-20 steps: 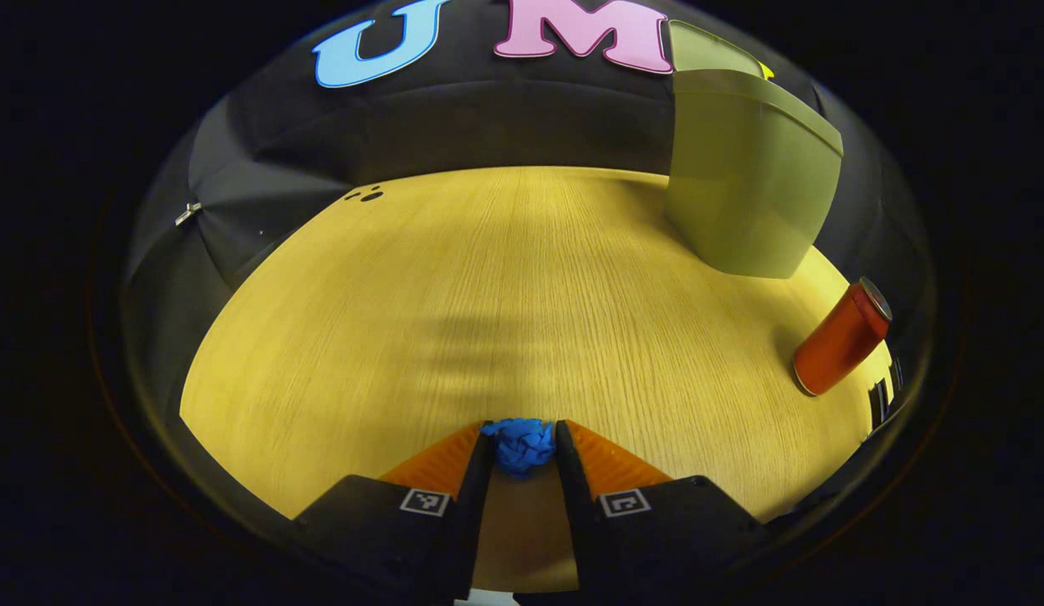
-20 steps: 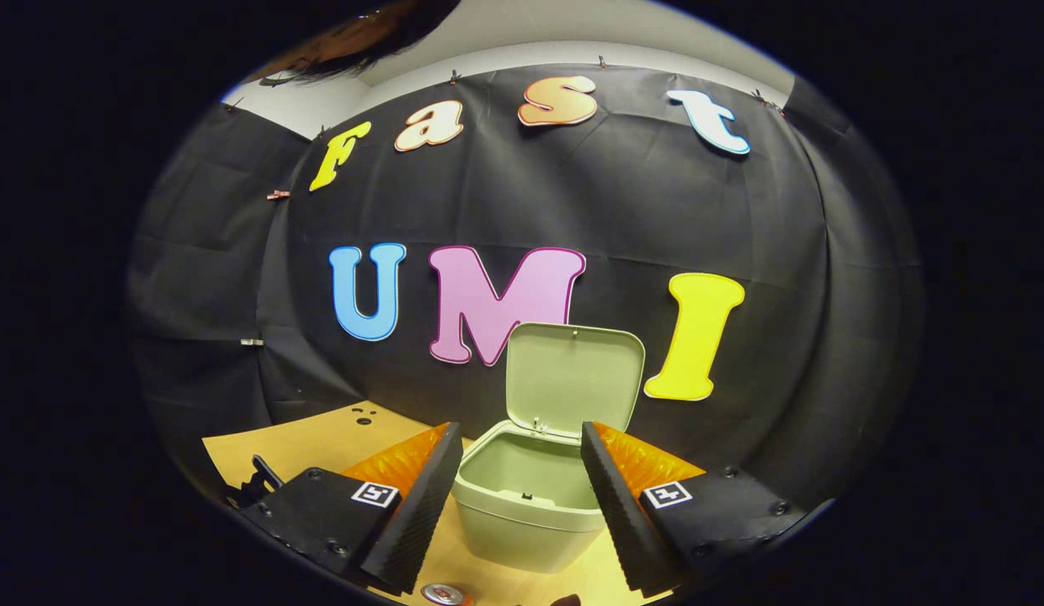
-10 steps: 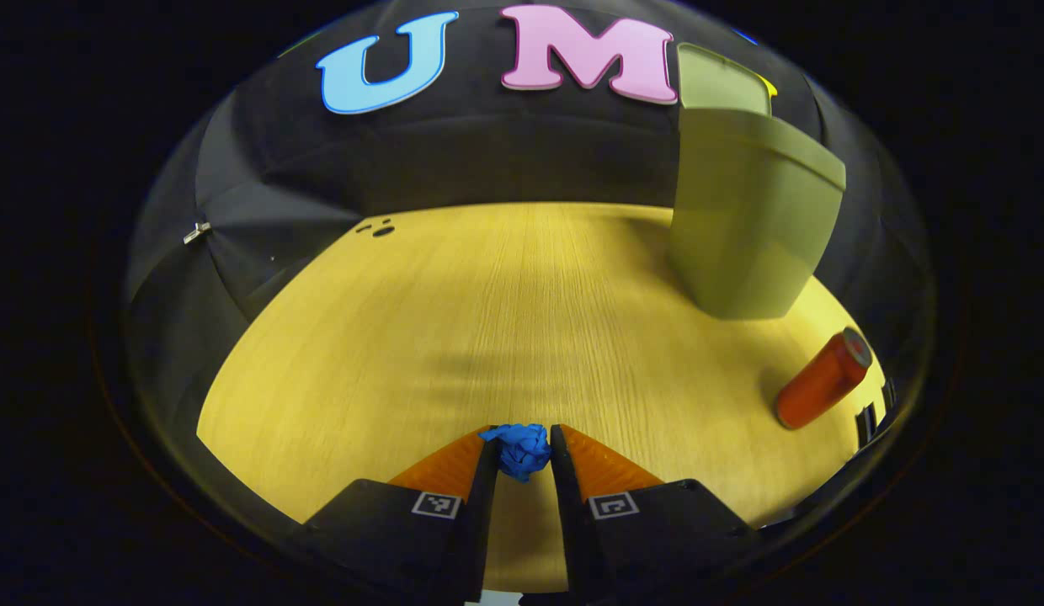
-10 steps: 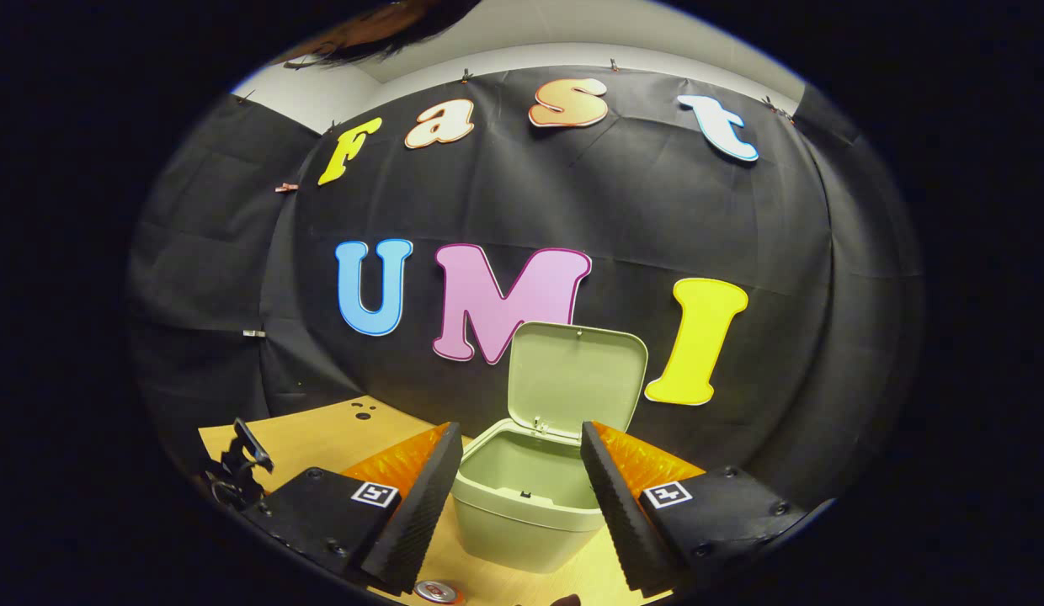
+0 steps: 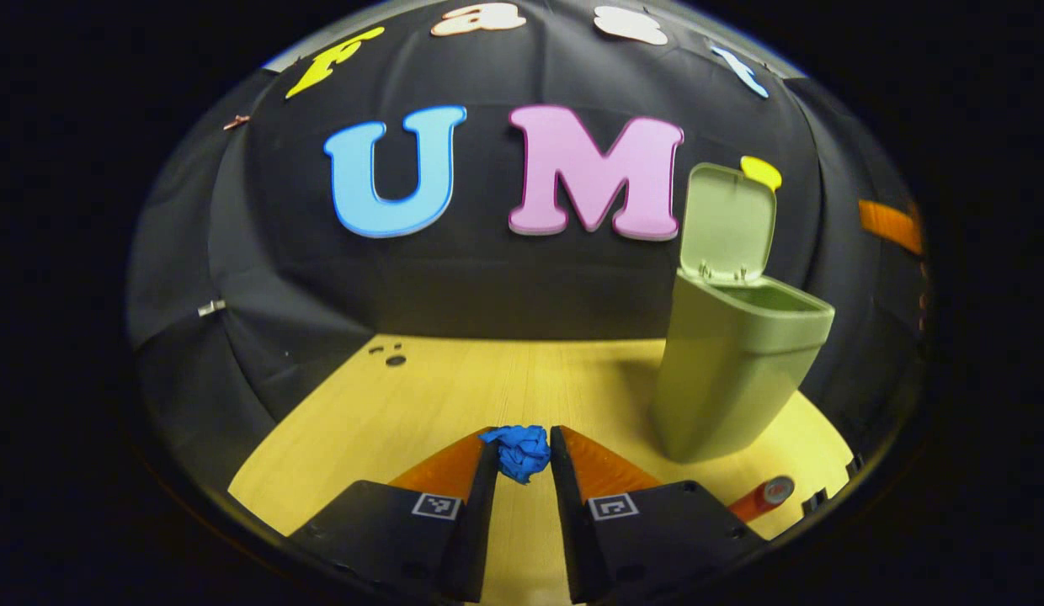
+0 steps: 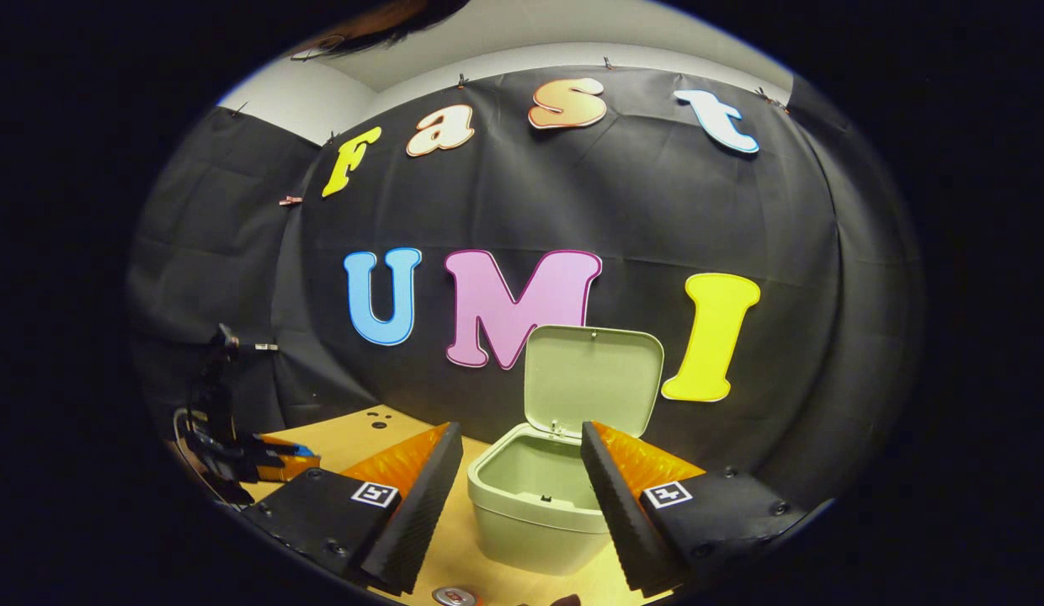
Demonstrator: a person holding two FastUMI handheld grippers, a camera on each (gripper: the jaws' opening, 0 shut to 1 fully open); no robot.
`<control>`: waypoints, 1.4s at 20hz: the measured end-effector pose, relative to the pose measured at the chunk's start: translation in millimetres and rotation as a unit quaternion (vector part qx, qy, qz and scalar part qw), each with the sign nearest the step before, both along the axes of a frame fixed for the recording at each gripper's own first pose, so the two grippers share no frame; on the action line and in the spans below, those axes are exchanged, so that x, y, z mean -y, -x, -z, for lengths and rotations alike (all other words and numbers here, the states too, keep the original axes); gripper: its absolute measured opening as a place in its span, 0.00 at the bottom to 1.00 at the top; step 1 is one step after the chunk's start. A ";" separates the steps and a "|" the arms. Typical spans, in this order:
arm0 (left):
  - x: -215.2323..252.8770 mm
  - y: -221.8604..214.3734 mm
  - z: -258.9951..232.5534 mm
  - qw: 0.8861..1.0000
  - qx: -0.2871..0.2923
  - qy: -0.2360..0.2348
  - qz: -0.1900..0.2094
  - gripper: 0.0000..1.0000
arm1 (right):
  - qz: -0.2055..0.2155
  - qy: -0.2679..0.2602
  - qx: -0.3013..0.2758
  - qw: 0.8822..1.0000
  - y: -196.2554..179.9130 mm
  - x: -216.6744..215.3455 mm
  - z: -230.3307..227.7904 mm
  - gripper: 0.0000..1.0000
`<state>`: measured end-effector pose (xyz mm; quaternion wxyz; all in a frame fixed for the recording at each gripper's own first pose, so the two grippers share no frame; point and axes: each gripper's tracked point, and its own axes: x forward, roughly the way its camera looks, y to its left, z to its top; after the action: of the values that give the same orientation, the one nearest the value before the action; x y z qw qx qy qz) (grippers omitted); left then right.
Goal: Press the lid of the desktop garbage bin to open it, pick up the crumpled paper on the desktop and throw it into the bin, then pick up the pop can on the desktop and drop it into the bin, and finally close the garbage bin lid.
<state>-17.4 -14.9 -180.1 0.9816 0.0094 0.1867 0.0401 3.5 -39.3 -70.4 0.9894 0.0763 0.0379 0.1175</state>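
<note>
Wooden tabletop [image 5: 421, 404] below: your left gripper [image 5: 522, 459] jaws pinch the crumpled paper [image 5: 522, 450]; right gripper [image 6: 522, 497] gapes empty; next carry paper right over the open bin [image 5: 732, 370]

Table [image 5: 387, 421]: pale wood, fine straight grain, matt. Garbage bin [image 5: 732, 370]: smooth plastic, soft satin finish, same on the raised lid [image 5: 726, 223]. Crumpled paper [image 5: 522, 452]: creased, rough-folded, matt. Pop can [image 5: 762, 497]: metal, glossy painted side, bright bare top. Left tool [image 5: 522, 459]: matt hard plastic body, fingers with a ribbed face. Right tool [image 6: 522, 497]: the same matt body, ridged, rubbery-looking pads [image 6: 425, 497]. Booth wall [image 6: 657, 219]: black cloth, matt, lightly creased.
</note>
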 end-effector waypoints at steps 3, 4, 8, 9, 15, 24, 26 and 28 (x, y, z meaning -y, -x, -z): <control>5.6 -15.7 -45.1 0.999 0.048 -0.002 0.007 0.40 | 0.002 0.002 -0.002 1.000 0.2 2.1 0.0 0.90; 7.1 -21.5 -58.6 0.998 0.060 -0.004 0.011 0.40 | 0.003 0.003 -0.002 1.000 0.1 2.5 0.5 0.90; 19.6 -43.5 -93.0 0.995 0.097 -0.003 0.030 0.40 | -0.001 -0.005 -0.009 1.000 3.7 -1.3 4.0 0.90; 23.8 -49.7 -100.5 0.994 0.105 -0.002 0.038 0.40 | 0.000 -0.007 -0.013 1.000 4.9 -1.3 6.5 0.90; 73.6 -92.0 -132.1 0.984 0.143 0.015 0.108 0.40 | 0.023 -0.010 -0.032 0.999 13.2 5.4 18.5 0.90; 178.6 -138.8 -130.1 0.961 0.148 0.038 0.232 0.40 | 0.051 -0.008 -0.061 0.997 39.5 13.5 36.7 0.92; 199.7 -144.1 -123.8 0.956 0.140 0.039 0.254 0.40 | 0.055 -0.008 -0.063 0.996 46.2 16.0 36.9 0.91; 217.5 -150.3 -112.7 0.952 0.128 0.039 0.274 0.40 | 0.063 -0.008 -0.068 0.996 52.4 19.0 39.9 0.92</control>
<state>132.9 -232.4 -67.4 0.9702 0.0171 0.0509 -0.2365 -48.9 -58.4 -110.3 0.9893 0.0943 0.0994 0.0500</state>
